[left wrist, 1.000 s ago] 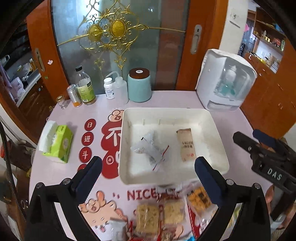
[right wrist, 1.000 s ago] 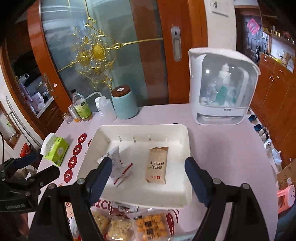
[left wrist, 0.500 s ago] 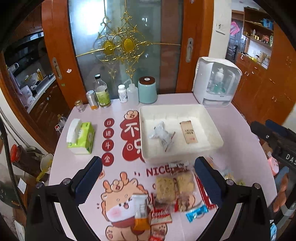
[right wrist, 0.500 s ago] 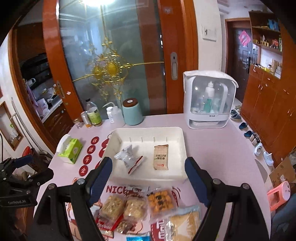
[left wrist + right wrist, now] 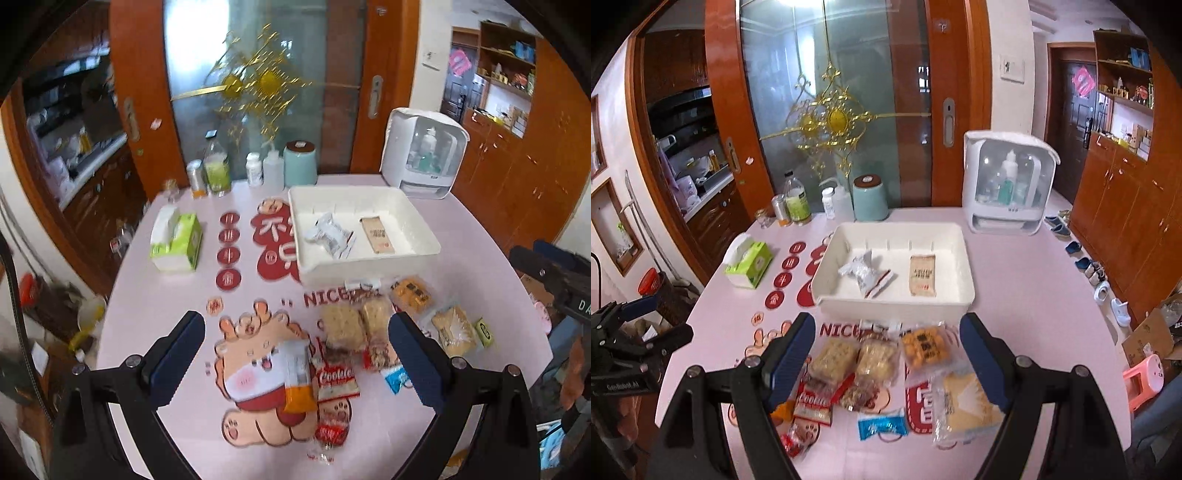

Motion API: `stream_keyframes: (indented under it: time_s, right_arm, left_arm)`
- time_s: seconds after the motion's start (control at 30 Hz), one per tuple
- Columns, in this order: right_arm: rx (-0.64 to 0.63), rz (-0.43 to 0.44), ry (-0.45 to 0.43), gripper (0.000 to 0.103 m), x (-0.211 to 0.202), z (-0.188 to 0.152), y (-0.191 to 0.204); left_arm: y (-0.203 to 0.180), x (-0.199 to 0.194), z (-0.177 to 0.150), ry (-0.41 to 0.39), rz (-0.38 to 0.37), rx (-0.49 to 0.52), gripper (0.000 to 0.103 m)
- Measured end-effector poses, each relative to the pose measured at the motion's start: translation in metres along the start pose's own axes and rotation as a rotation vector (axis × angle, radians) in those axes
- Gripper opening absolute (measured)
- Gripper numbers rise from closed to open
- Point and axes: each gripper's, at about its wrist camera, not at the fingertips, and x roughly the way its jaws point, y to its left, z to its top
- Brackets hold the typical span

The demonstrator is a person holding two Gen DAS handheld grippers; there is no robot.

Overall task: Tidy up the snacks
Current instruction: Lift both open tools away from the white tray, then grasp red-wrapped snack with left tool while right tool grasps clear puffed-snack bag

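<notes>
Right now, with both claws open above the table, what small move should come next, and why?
Probably lower the right claw onto the orange snack pack just ahead of it. Only two packets lie in the white tray, a heap of snacks still waits on the table, and both claws are empty.

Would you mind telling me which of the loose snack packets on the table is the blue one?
It is the small blue packet at the near edge of the pile, just left of the large clear bag of pale crackers; the other packets are clear, red or orange.
</notes>
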Motion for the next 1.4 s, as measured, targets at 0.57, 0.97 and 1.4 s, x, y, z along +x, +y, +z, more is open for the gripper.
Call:
stream_keyframes:
  time_s: [0.57,0.97,1.4]
  right_arm:
    - [0.033,0.120,0.364,0.081,0.130,-0.064,0.026]
    - [0.039,0.191,0.558,0.081,0.258,-0.066,0.069]
    - [0.011,0.241,0.650,0.058,0.273,-0.073,0.070]
  left_arm:
    - [-0.021,0.145,-0.158,0.434,-0.046,0.029,0.093]
    - [-0.034,0.185,-0.191,0.469,-0.021,-0.003,0.063]
    - [0.020,0.166,-0.181,0.451,-0.006,-0.242,0.049]
